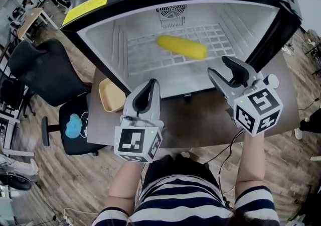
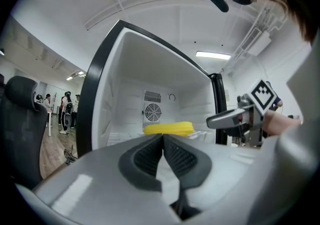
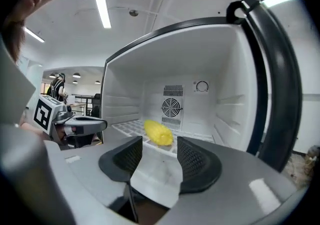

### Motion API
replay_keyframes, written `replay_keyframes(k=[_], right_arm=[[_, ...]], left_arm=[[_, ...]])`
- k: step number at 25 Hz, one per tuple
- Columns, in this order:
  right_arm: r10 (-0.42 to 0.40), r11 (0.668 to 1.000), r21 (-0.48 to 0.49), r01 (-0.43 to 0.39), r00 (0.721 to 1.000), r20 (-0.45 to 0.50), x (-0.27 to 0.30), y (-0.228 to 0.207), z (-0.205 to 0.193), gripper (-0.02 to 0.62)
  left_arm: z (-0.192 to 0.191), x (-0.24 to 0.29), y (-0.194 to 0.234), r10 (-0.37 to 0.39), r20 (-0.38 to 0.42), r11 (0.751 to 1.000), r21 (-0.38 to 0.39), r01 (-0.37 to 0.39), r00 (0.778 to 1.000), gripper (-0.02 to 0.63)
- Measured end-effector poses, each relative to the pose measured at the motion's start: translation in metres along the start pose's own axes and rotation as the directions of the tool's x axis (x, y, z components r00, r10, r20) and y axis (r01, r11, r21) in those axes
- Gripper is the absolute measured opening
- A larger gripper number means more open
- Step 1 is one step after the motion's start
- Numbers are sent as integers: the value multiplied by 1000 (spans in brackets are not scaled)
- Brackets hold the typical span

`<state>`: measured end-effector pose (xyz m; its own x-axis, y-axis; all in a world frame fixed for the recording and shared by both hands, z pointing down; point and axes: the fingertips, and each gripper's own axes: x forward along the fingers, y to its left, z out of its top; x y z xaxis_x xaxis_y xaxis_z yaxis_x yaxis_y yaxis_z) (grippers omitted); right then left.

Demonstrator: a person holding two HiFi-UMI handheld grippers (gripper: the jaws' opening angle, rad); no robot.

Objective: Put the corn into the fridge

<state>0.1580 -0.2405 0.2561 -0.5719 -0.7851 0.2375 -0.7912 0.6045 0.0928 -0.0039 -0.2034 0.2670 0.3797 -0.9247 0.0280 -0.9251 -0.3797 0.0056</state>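
Observation:
A yellow corn cob (image 1: 182, 47) lies on the white wire shelf inside the open fridge (image 1: 125, 29); it also shows as the corn (image 2: 168, 128) and the corn (image 3: 158, 133) in the gripper views. My right gripper (image 1: 224, 71) hovers just outside the fridge mouth at the right, jaws apart with nothing between them, well clear of the cob. My left gripper (image 1: 148, 94) sits in front of the fridge at the lower left, its pads pressed together and empty. The right gripper (image 3: 159, 153) looks straight at the corn.
A tan bowl (image 1: 111, 95) rests on the brown table (image 1: 200, 129) left of the fridge. A black office chair (image 1: 45, 69) stands further left. The fridge's dark door edge (image 1: 273, 39) frames the right side. People stand far off in the room.

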Motion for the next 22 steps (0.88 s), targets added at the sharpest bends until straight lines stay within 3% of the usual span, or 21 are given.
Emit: replay_keyframes(k=[10, 19, 22], right_arm=[[-84, 989, 123, 76, 995, 58, -27, -2, -21, 159], [-133, 972, 200, 121, 990, 48, -40, 2, -50, 6], [-154, 963, 230, 142, 988, 33, -41, 0, -65, -8]], left_arm=[[0, -9, 0, 25, 0, 1000, 3, -25, 1000, 0], [-13, -22, 3, 38, -36, 999, 21, -37, 999, 0], [-25, -27, 7, 50, -60, 998, 28, -49, 997, 0]])
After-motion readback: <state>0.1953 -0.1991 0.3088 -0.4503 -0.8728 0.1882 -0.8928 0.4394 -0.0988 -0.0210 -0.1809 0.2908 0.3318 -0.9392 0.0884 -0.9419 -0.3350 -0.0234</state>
